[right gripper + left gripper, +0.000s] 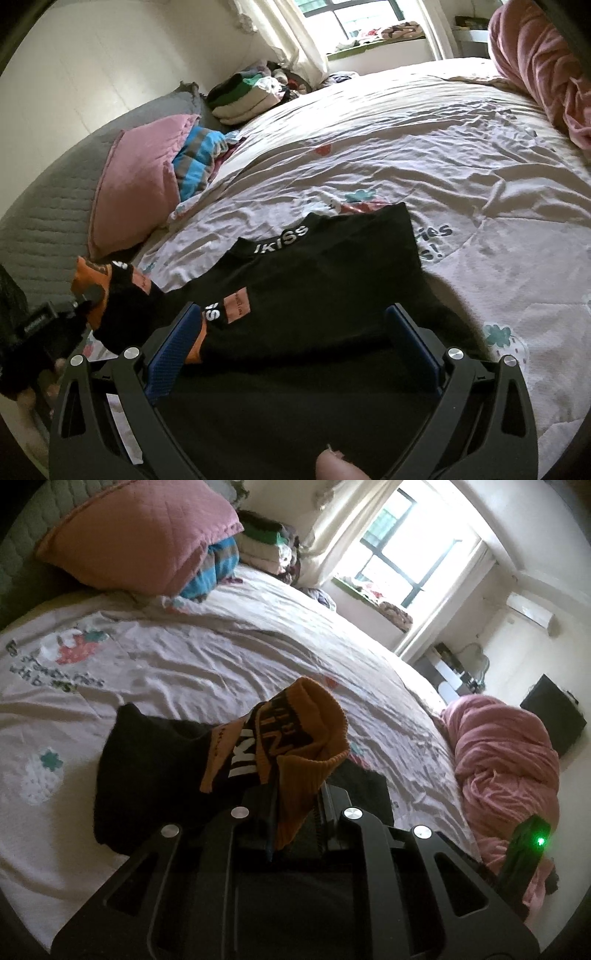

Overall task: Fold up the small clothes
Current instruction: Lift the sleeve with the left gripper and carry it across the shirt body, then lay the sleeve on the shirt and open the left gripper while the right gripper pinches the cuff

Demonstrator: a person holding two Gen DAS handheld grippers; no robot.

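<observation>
A small black top [317, 280] with white lettering at the neck lies on the bed sheet [424, 155]. My left gripper [295, 790] is shut on one orange sleeve cuff [306, 731] and holds it lifted above the sheet, with the black sleeve [147, 760] trailing to the left. In the right wrist view the same left gripper [86, 297] pinches that cuff at the far left. My right gripper [295, 314] stands open over the top's body, its blue pads [171, 347] wide apart. A second orange cuff [194, 350] lies against the left pad.
A pink pillow [147, 535] and a blue striped cloth [218, 565] lie at the head of the bed. Folded clothes [243, 96] are stacked by the window. A bunched pink blanket [506, 760] fills the right side. A fingertip [336, 467] shows at the bottom.
</observation>
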